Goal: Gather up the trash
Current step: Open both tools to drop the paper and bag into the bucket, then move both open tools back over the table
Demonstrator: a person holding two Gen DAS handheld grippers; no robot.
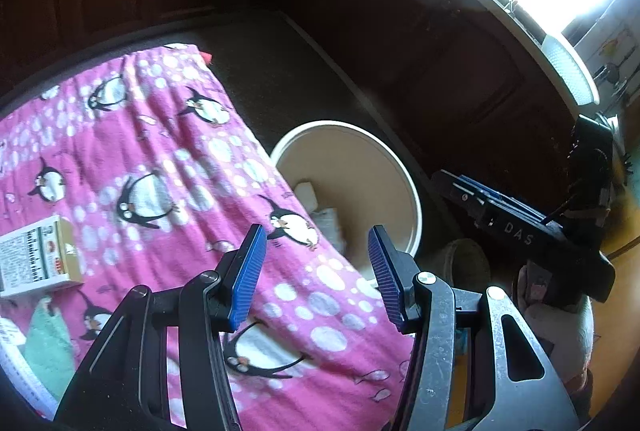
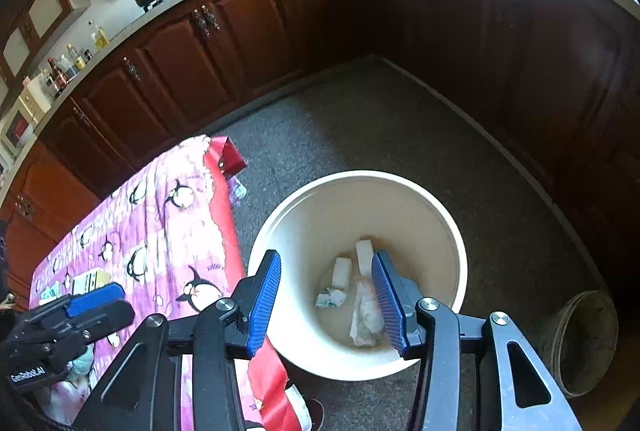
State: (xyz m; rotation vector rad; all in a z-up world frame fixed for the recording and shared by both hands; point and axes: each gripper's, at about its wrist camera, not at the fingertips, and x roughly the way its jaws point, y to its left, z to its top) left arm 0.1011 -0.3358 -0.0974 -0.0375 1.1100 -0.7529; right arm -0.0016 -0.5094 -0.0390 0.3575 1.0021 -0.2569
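I see the pink penguin-print cloth (image 1: pixel 168 167) over the table, the cream bucket (image 2: pixel 448 231) on the carpet just beside it, crumpled paper trash (image 2: pixel 366 315) lying inside. My right gripper (image 2: pixel 326 301) hangs above the bucket, fingers spread, empty; my left gripper (image 1: pixel 316 271) likewise released, a small carton (image 1: pixel 38 255) near it.

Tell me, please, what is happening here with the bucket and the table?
A person is clearing trash off a table with a pink penguin tablecloth into a cream bucket on the floor beside it. The right hand-held gripper is open and empty above the bucket, which holds several white scraps. The left hand-held gripper is open and empty too, over the table's edge. A printed carton lies on the cloth.
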